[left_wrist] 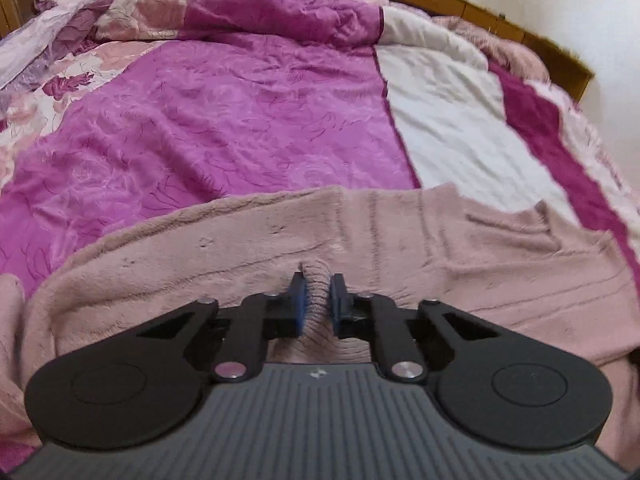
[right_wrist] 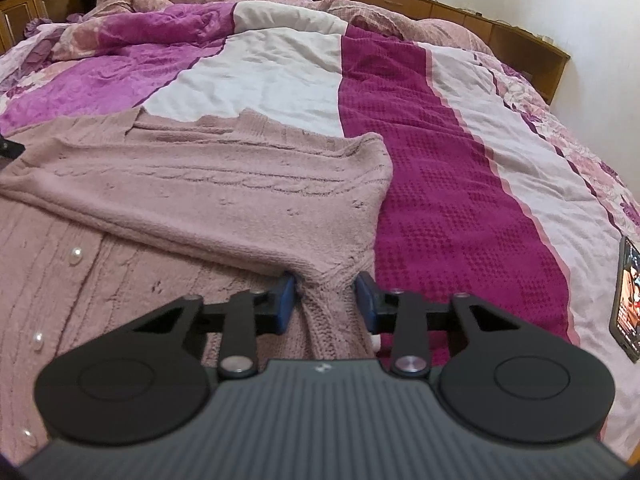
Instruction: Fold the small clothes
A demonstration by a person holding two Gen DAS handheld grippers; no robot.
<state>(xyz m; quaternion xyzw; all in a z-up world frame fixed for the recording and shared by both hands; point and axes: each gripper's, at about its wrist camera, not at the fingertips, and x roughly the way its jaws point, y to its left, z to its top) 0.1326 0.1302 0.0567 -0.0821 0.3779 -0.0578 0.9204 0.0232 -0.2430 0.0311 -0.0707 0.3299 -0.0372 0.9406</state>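
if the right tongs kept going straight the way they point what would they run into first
Likely the pink cardigan itself: the right tongs already straddle a bunched fold, with its folded sleeve just ahead. Beyond lies only the bedspread.

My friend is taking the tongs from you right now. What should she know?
Left tongs: shut on a pinched fold of the pink cardigan.
Right tongs: knit bunched between the pads, which seem to press on it.
The cardigan lies on the bedspread, pearl buttons facing up.
Done: one sleeve already lies across the front.
Left: probably lift both pinched spots together and fold the body over.
Mind the phone near the bed's edge.
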